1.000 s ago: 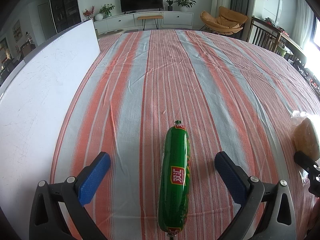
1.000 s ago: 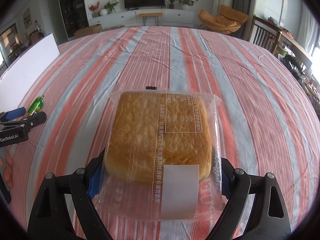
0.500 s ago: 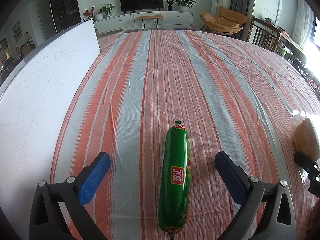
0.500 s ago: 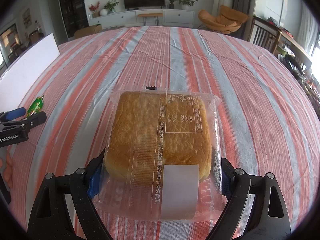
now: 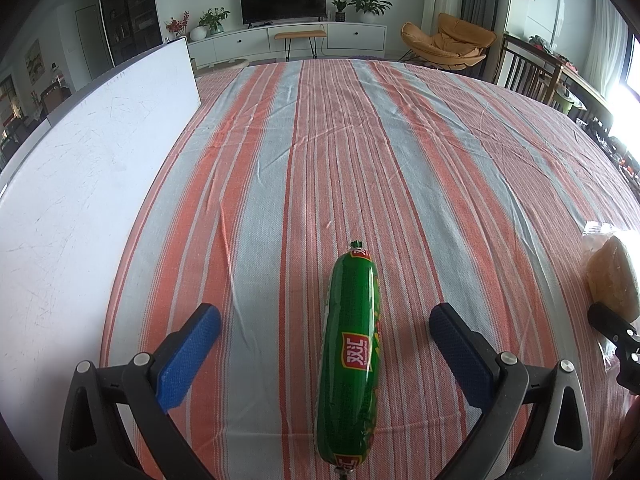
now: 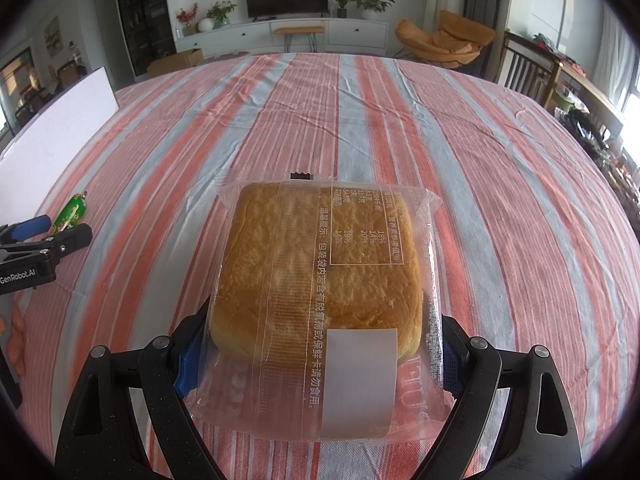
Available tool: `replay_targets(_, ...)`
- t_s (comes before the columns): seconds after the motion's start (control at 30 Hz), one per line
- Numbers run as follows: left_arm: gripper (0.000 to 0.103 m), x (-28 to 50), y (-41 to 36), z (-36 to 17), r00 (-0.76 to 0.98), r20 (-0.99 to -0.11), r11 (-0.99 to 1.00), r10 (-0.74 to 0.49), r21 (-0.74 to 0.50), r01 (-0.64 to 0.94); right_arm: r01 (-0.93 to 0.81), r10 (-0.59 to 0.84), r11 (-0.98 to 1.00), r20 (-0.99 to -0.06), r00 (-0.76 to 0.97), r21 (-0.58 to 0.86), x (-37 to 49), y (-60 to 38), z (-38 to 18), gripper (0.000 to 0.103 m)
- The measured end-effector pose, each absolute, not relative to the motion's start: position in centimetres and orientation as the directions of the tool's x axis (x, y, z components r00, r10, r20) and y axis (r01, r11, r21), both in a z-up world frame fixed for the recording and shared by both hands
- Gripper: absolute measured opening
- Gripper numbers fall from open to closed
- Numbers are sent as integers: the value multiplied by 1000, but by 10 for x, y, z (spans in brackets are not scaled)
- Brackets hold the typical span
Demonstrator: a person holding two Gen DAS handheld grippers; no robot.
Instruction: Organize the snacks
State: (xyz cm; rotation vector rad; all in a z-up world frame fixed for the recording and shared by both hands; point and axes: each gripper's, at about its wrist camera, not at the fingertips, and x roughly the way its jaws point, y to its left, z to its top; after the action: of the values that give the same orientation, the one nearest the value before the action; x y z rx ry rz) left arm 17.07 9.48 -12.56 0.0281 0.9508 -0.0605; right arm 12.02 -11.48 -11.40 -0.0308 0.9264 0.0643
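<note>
A green wrapped sausage (image 5: 352, 356) lies lengthwise on the striped tablecloth (image 5: 360, 140) between the blue pads of my left gripper (image 5: 325, 320). The jaws stand wide open, well clear of it on both sides. A bread loaf in a clear bag (image 6: 320, 276) lies between the jaws of my right gripper (image 6: 320, 344). The blue pads (image 6: 192, 352) stand at the bag's two sides; the bag hides whether they press it. The bread also shows at the right edge of the left wrist view (image 5: 612, 276). The sausage shows far left in the right wrist view (image 6: 72, 210).
A white board (image 5: 80, 200) stands along the table's left side. The left gripper's body (image 6: 36, 252) shows at the left of the right wrist view. Chairs (image 5: 532, 72) stand beyond the table's right edge. A TV cabinet (image 5: 288, 38) is far behind.
</note>
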Motion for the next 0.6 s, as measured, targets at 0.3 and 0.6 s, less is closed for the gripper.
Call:
replay_targets(0.3, 103, 171, 95, -126, 580, -814, 998, -39, -3, 64, -48, 28, 999, -799, 601, -1, 121, -119, -114, 91)
replay_targets(0.6, 103, 171, 96, -125, 580, -814, 998, -40, -5, 62, -12, 4, 1000, -799, 601, -5, 122, -119, -114, 91)
